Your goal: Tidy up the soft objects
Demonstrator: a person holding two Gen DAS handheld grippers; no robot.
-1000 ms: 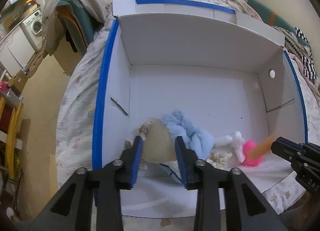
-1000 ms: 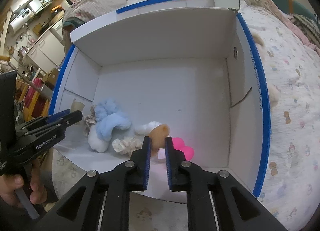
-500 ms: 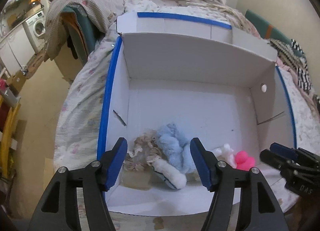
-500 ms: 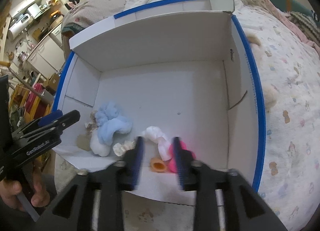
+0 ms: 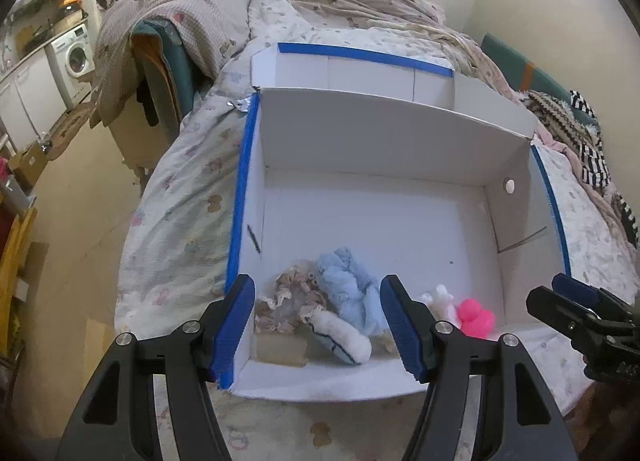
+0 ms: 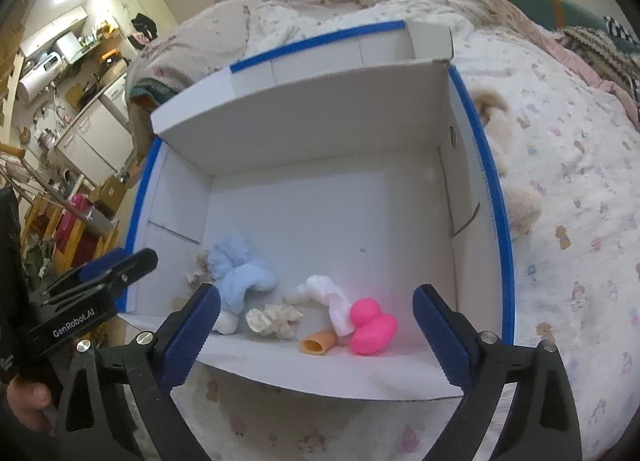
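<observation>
A white box (image 5: 380, 141) with blue-taped edges lies open on the bed. Along its near side sit a beige frilly piece (image 5: 292, 297), a light blue plush (image 5: 348, 289), a white fluffy roll (image 5: 340, 337), a tan block (image 5: 280, 347), a white toy (image 5: 438, 297) and a pink toy (image 5: 476, 315). My left gripper (image 5: 320, 321) hangs open above the near left corner, holding nothing. In the right wrist view, my right gripper (image 6: 316, 325) is opening wide over the box (image 6: 320, 133), with nothing pressed between its pads. An orange tube (image 6: 318, 343) lies below it beside the pink toy (image 6: 372, 327).
The box rests on a patterned quilt (image 6: 580, 221), with beige plush toys (image 6: 524, 205) just outside its right wall. A blanket-draped chair (image 5: 160, 61) and a washing machine (image 5: 76, 53) stand to the left. A person's hand (image 6: 28, 401) holds the left gripper (image 6: 116, 265).
The left gripper let go of the tan block, opened and rose a little. The right gripper released the orange tube, which now lies in the box, and its jaws spread wide.
</observation>
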